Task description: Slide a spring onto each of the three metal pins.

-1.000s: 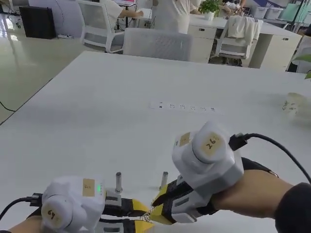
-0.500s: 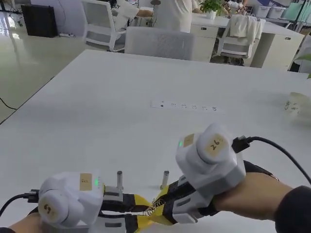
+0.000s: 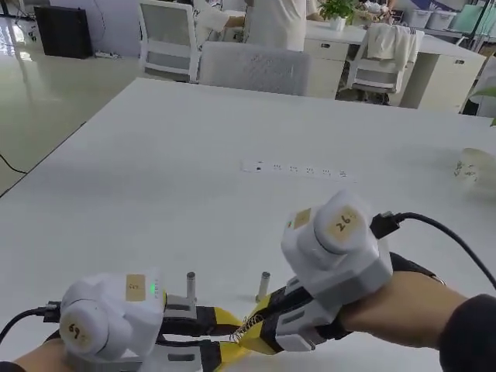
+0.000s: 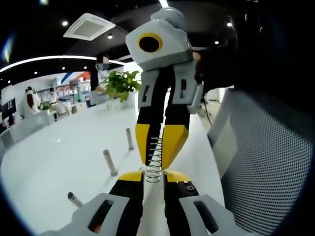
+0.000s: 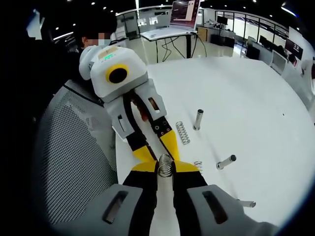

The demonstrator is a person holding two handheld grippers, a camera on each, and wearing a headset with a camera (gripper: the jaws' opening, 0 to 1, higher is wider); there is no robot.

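Right gripper pinches one spring — the left gripper meets its far end tip to tip, its grip unclear. Beyond, on the table: three pins, one loose spring — farther, a grey chair.

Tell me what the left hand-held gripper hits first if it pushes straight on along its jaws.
The spring, lying right at the tips of the left hand-held gripper. Just behind it comes the right hand-held gripper, facing it head-on and seemingly shut on that spring.
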